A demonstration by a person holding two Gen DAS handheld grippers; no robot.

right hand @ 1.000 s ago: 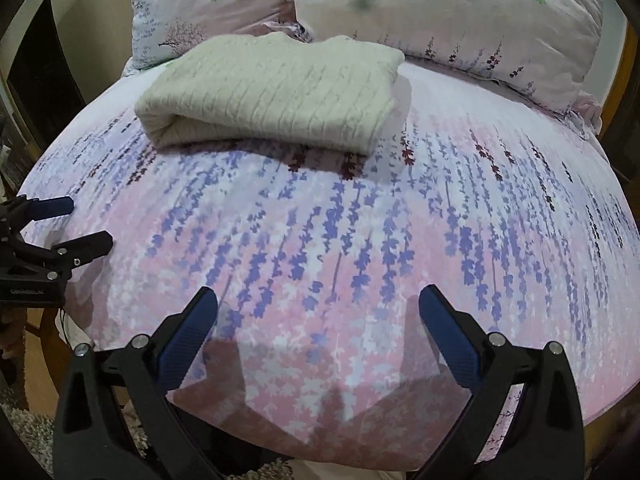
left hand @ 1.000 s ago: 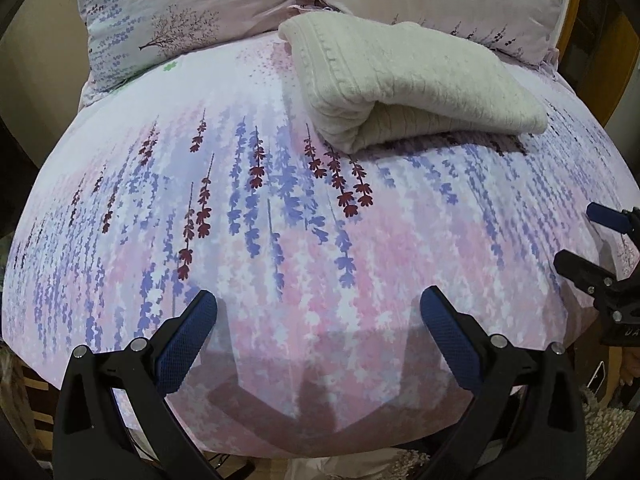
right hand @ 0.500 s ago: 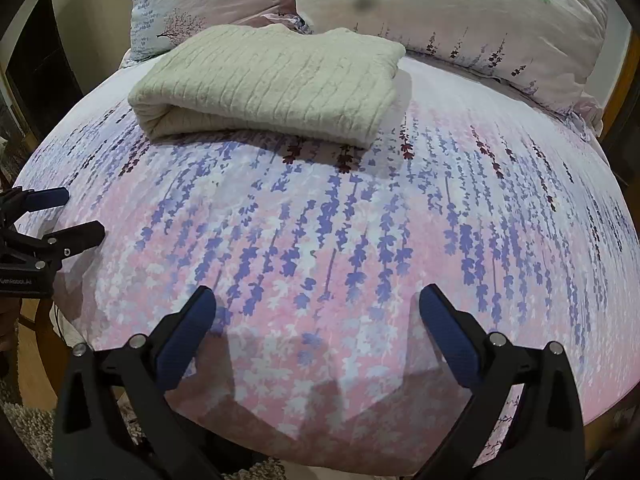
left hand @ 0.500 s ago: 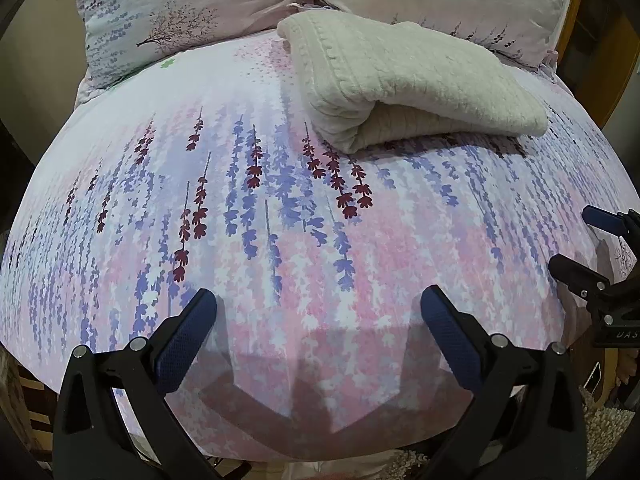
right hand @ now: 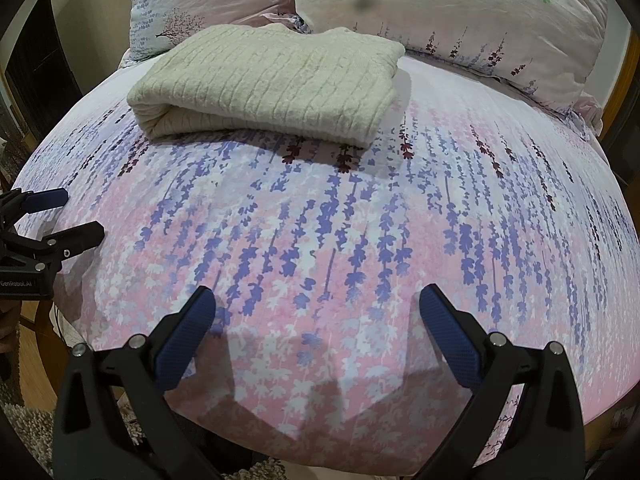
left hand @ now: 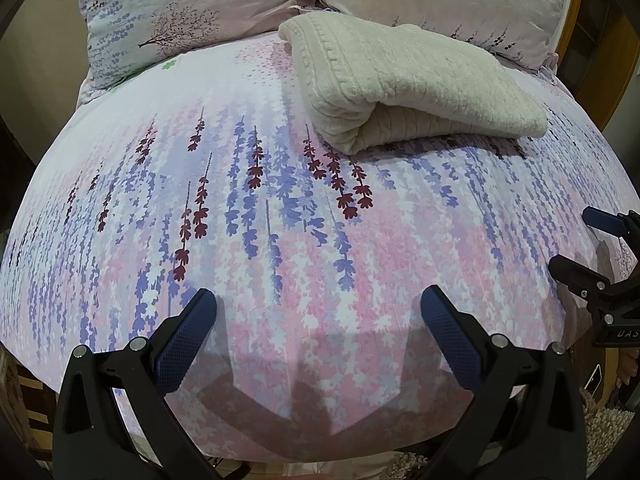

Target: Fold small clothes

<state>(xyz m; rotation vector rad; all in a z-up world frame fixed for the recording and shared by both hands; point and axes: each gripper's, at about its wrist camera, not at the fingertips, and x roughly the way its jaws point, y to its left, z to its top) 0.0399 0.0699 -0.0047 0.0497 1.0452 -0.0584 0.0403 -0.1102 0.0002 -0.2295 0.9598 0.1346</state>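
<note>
Here the bed [left hand: 280, 220] fills both views under a pink sheet printed with hanging purple flowers. Two pillows [right hand: 440, 4] lie across its head. Just before them rests the sweater [right hand: 276, 84], cream knit, folded into a thick rectangle, untouched. Low at the foot, well apart from it, the left tool [left hand: 318, 312] and right tool [right hand: 316, 308] hover side by side, both spread wide and empty.

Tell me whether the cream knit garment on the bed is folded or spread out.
Folded. The cream knit garment lies as a compact rectangle near the pillows, with stacked layers and a rounded fold showing at its near end.
</note>
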